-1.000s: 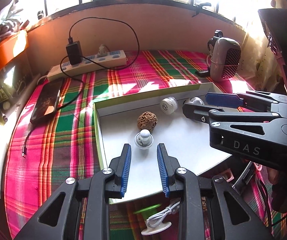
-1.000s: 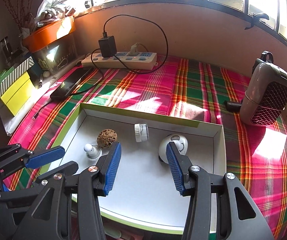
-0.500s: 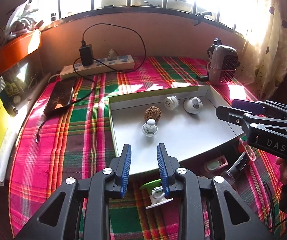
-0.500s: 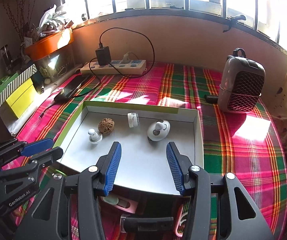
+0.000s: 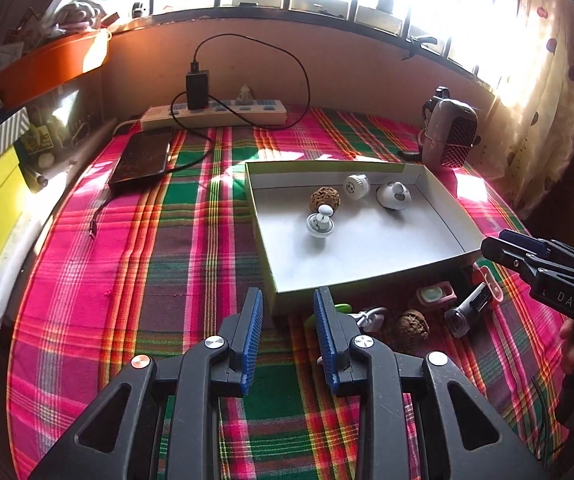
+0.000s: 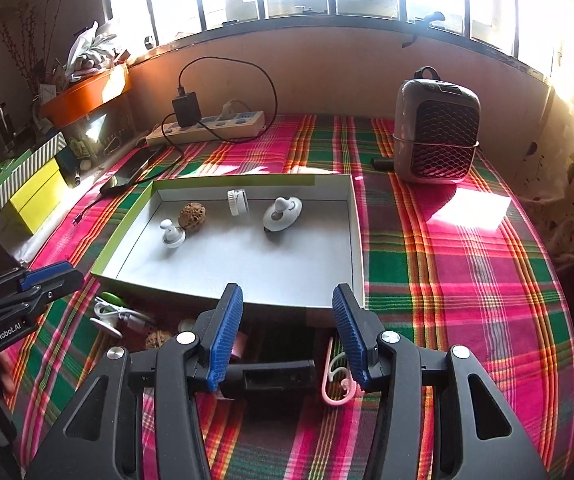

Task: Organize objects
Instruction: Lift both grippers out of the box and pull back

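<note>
A shallow white tray (image 5: 367, 276) (image 6: 357, 240) with a green rim sits on the plaid cloth. In it lie a walnut (image 5: 324, 199) (image 6: 192, 217), a small white knob (image 5: 320, 224) (image 6: 172, 235), a white cap (image 5: 356, 186) (image 6: 236, 201) and a white dome piece (image 5: 394, 196) (image 6: 283, 213). In front of the tray lie a second walnut (image 5: 412, 323) (image 6: 157, 339), a white cable piece (image 5: 369, 317) (image 6: 115, 314), a pink case (image 5: 433, 294), a black cylinder (image 5: 467, 314) (image 6: 275, 376) and a pink hook (image 6: 337, 384). My left gripper (image 5: 288, 336) and right gripper (image 6: 285, 332) are open and empty, above the tray's near edge.
A power strip (image 5: 215, 114) with a charger and a phone (image 5: 143, 158) lie at the back left. A small heater (image 6: 435, 132) stands at the back right. Yellow boxes (image 6: 35, 196) and an orange bin (image 6: 87, 94) line the left side.
Both grippers have pulled back and up from over the tray. The small objects in front of the tray have come into view. Both stay open.
</note>
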`<state>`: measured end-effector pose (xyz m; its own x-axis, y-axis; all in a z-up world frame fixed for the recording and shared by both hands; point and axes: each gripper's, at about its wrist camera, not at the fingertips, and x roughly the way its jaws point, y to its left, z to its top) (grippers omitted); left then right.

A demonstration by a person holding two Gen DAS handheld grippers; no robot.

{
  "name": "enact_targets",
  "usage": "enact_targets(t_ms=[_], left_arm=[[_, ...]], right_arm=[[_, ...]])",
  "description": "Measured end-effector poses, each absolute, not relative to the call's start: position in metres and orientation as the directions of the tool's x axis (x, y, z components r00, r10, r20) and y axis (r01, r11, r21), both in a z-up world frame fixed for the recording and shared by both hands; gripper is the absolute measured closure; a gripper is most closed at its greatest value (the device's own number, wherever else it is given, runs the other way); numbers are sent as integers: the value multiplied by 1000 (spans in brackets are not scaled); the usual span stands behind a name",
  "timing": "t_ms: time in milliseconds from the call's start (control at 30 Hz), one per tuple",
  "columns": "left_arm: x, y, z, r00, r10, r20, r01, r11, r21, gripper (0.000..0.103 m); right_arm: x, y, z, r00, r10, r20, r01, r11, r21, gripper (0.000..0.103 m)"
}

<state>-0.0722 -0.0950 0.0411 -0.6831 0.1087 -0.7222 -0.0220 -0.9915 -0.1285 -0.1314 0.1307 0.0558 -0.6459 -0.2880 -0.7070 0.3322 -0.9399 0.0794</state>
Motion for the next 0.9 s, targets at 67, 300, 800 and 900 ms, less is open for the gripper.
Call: enact_targets(t_ms=[67, 300, 800, 900], left_arm=[[-68, -95, 37, -676, 125, -726, -36, -990, -137, 78], [-62, -91, 30, -661, 185, -727, -75, -981, -180, 73], [-67, -69, 18, -621, 207, -756, -117, -978, -172, 69], [-69, -66, 14, -612, 199, -766, -113, -980, -164, 69]], right_arm=[[-127, 136, 53, -647, -281, -709, 321, -944, 82, 55], [-115, 150, 41, -636, -275, -721, 299, -949, 98, 55], [-104, 166, 36, -638, -279, -718, 271, -954, 129, 55], [-104, 166, 33, -632, -281, -723, 271, -953, 133, 55]])
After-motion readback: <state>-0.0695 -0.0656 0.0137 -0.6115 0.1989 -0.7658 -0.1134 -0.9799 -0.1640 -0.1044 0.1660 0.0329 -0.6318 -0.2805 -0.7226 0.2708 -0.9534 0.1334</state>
